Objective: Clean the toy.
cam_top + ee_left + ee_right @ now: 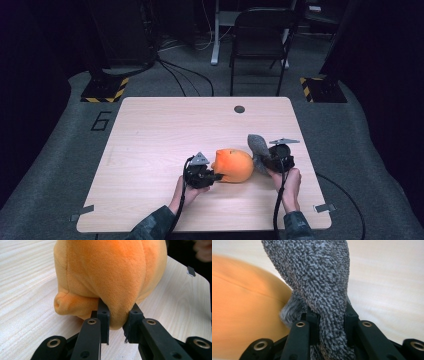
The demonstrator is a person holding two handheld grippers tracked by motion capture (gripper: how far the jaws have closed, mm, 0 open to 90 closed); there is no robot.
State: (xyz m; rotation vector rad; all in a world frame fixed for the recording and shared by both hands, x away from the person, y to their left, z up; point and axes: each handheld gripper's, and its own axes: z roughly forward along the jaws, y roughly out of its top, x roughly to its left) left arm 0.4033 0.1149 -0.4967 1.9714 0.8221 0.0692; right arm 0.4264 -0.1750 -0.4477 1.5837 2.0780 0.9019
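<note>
Orange toy (110, 272) soft plush; grey cloth (319, 277) nubby (terry-like); table (150, 130) matt woodgrain.

In the left gripper view the orange plush toy (110, 277) runs off the top edge, so its upper part cannot be seen, and a fold of its fabric hides the inner faces of the fingers (103, 315) pinching it. A blurred hand (203, 250) sits in the top right corner, too vague to read. In the right gripper view the grey fuzzy cloth (317, 277) is cut by the top and bottom edges and covers the fingers (350, 317) where they clamp it; the plush there is a blurred orange mass at the left edge. In the high view both forearms leave the frame below the tabletop's (165, 125) near edge.
</note>
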